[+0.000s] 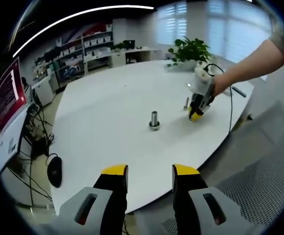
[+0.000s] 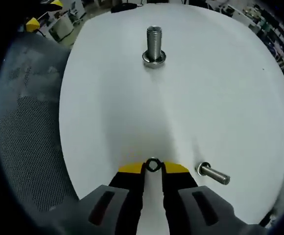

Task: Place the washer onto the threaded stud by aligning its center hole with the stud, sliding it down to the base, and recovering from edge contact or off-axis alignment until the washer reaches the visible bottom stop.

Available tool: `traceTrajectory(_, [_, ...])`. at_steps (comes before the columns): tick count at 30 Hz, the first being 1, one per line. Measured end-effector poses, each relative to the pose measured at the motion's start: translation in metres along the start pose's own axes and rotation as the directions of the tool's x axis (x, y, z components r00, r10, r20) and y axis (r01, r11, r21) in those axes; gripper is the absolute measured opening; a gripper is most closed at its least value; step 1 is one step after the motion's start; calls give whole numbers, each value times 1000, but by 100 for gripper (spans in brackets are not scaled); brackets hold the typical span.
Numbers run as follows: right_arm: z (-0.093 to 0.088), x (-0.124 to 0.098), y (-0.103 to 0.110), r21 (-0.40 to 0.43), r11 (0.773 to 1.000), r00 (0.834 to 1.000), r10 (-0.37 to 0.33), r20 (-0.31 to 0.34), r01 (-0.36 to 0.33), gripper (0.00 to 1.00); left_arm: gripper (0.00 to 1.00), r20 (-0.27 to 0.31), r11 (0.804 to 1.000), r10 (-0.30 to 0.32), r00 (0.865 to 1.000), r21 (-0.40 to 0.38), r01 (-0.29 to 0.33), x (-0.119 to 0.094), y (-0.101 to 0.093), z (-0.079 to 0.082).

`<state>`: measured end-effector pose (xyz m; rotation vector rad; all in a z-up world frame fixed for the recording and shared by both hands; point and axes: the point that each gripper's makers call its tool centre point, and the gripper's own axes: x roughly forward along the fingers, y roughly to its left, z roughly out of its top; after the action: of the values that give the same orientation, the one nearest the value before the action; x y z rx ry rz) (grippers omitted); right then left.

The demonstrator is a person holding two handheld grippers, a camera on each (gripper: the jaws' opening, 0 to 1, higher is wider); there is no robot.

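Note:
A threaded steel stud (image 2: pixel 154 41) stands upright on the white table (image 2: pixel 215 93), with a wider flange (image 2: pixel 154 58) at its base. My right gripper (image 2: pixel 153 168) is low over the table's near edge, well short of the stud, and is shut on a small metal washer (image 2: pixel 153 165) pinched between its yellow tips. In the left gripper view the stud (image 1: pixel 154 119) sits mid-table and the right gripper (image 1: pixel 197 111), held by a person's hand, is to its right. My left gripper (image 1: pixel 150 171) hangs open off the table's near edge, holding nothing.
A short bolt (image 2: pixel 213 174) lies on the table just right of the right gripper's tips. A mesh chair (image 2: pixel 29 122) is left of the table. A mouse (image 1: pixel 54 170), a monitor (image 1: pixel 7 98), a potted plant (image 1: pixel 188 50) and a pen (image 1: pixel 238 91) surround the work area.

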<state>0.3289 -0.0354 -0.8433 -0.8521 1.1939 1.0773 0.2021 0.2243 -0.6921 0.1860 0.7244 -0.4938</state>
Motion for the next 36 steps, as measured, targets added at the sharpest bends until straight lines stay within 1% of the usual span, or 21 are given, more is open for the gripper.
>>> traceTrajectory(1, [-1,0,0,2,1000,1000,-2,-10,2,14,34,1,1000,1,1000,-1,-1,0,0,0])
traceTrajectory(3, [-1,0,1,-20,1000,999,-3,-32,2,14,34,-1,1000,2,1000,0,-2,0,0,0])
traceTrajectory(10, [-1,2,1,10,1000,995,-27,-95,28,14,34,-13,1000,2,1000,6,-2,1,0,-2])
traceTrajectory(13, [-1,1,2,22,999,994,-36,-103,38,15,34,3,1000,0,1000,-6,0,0,0,0])
traceTrajectory(15, [-2,1,3,13,999,993,-43,-106,44,15,34,-3,1000,1,1000,-5,-1,0,0,-1])
traceTrajectory(17, [-2,1,2,44,998,994,-50,-99,55,15,34,-15,1000,-5,1000,-1,5,1,-2,-3])
traceTrajectory(20, [-2,1,4,65,995,994,-71,-88,77,15,34,-11,1000,-9,1000,3,9,1,-2,-2])
traceTrajectory(21, [-1,1,5,53,995,993,-82,-87,87,15,34,-5,1000,-11,1000,-2,11,1,-2,-1])
traceTrajectory(22, [-1,1,4,6,994,991,-105,-87,106,15,34,-2,1000,-11,1000,-5,11,0,-2,0])
traceTrajectory(23, [0,1,6,-18,993,990,-116,-76,115,15,34,1,1000,-10,1000,-7,10,0,-1,0])
traceTrajectory(24, [-1,0,7,-11,993,991,-119,-65,118,15,34,4,1000,-8,1000,-8,8,0,-1,1])
traceTrajectory(26, [-1,0,5,42,993,993,-110,-42,111,15,34,11,1000,-6,1000,-7,6,0,-1,2])
traceTrajectory(30, [0,1,2,87,992,995,-94,-26,96,15,34,15,1000,-1,1000,-15,1,-1,1,2])
traceTrajectory(32, [1,2,2,153,983,994,-107,10,104,15,34,15,1000,-1,1000,-12,1,-1,1,2])
traceTrajectory(33, [1,1,2,166,980,993,-116,25,110,15,34,15,1000,-1,1000,-10,2,-1,1,2])
traceTrajectory(34, [0,1,3,157,981,992,-122,33,115,15,34,17,1000,-2,1000,-7,2,-1,0,2])
traceTrajectory(35, [1,0,3,122,985,989,-132,62,123,15,34,20,1000,0,1000,-6,1,-1,0,3])
traceTrajectory(36, [1,0,4,112,986,988,-135,77,126,15,34,23,1000,1,1000,-7,-1,-2,1,3])
